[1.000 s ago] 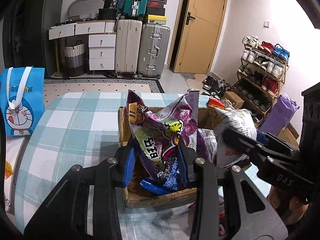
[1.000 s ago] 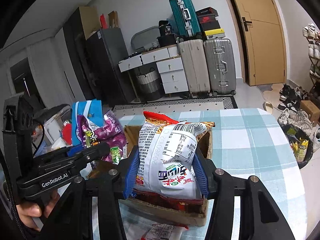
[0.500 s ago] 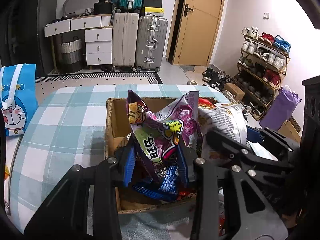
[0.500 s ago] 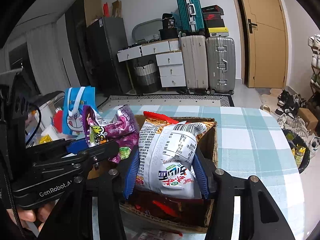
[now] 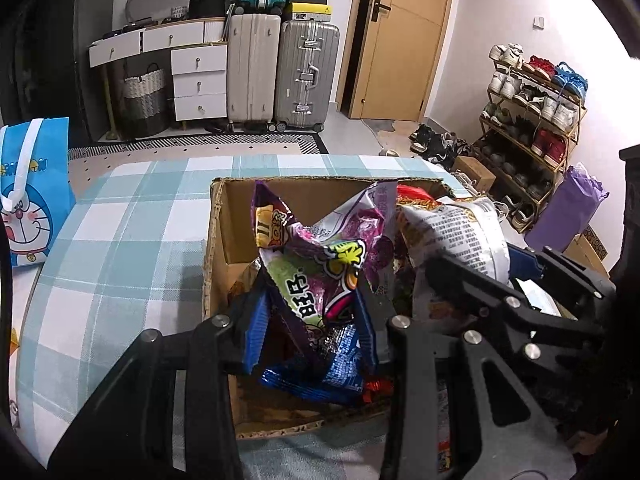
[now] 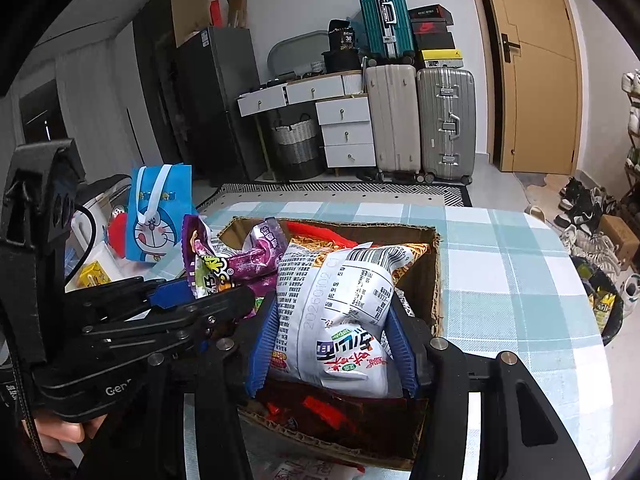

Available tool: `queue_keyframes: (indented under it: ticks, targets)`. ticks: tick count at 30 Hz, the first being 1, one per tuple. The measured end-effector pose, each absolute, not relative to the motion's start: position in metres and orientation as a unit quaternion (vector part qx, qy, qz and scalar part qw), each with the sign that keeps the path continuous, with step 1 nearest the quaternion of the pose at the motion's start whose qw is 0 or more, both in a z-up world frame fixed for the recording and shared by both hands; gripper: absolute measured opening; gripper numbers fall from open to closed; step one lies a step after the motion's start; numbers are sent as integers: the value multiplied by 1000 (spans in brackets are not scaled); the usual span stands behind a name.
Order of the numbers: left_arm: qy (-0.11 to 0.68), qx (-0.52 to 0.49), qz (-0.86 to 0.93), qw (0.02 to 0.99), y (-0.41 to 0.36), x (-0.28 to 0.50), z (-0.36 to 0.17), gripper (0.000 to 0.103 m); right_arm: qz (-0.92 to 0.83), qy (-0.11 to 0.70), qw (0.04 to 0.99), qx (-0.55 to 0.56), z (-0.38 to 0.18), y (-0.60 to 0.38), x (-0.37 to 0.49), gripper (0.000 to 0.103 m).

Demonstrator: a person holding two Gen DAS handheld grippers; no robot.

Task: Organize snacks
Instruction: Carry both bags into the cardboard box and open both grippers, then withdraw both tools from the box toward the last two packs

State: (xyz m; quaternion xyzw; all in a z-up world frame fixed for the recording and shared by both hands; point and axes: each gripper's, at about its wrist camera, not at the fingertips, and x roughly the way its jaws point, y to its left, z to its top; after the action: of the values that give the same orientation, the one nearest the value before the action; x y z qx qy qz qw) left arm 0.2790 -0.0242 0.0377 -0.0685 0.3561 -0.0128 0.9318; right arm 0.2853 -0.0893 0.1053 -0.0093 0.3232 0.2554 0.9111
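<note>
my left gripper (image 5: 312, 320) pinches the purple snack bag (image 5: 320, 264), my right gripper (image 6: 332, 344) the white noodle packet (image 6: 340, 312), both low in the cardboard box (image 5: 218, 240); releasing crowded together risks them tipping over its rim.

The left gripper (image 5: 312, 324) pointed downward, its blue-padded fingers (image 5: 256, 328) clamped narrowly together on something. Just to its right, the right gripper (image 6: 332, 344) angled down too, its blue pads (image 6: 266, 344) gripping from both sides. A hand (image 6: 66, 432) held the left gripper's handle.
</note>
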Motion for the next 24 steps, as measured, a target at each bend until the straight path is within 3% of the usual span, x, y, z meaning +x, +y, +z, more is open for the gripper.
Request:
queue_keyframes:
  ticks: [3,4,6,7,9,13,24]
  targets:
    - [363,-66,-12,929,-24,276,40,49,258,321,911,-9,108,-92,282,54]
    - [362,-64,-12,930,-24,273,41,59,256,317,913,-11,111,-93,279,55]
    - [352,-63,-15,934,-27,264,47,70,242,306,921,-14,116,-98,273,71]
    - [347,-61,-15,936,-28,259,50,82,236,297,925,-10,120,-103,268,75]
    - [334,-54,-13,941,-29,246,58,86,239,288,927,3,126,-114,258,89]
    - [318,-42,-7,947,-35,224,70,103,233,292,927,9,134,-132,242,102]
    - [309,-36,8,950,-35,159,83,103,238,327,915,2,125,-149,190,102]
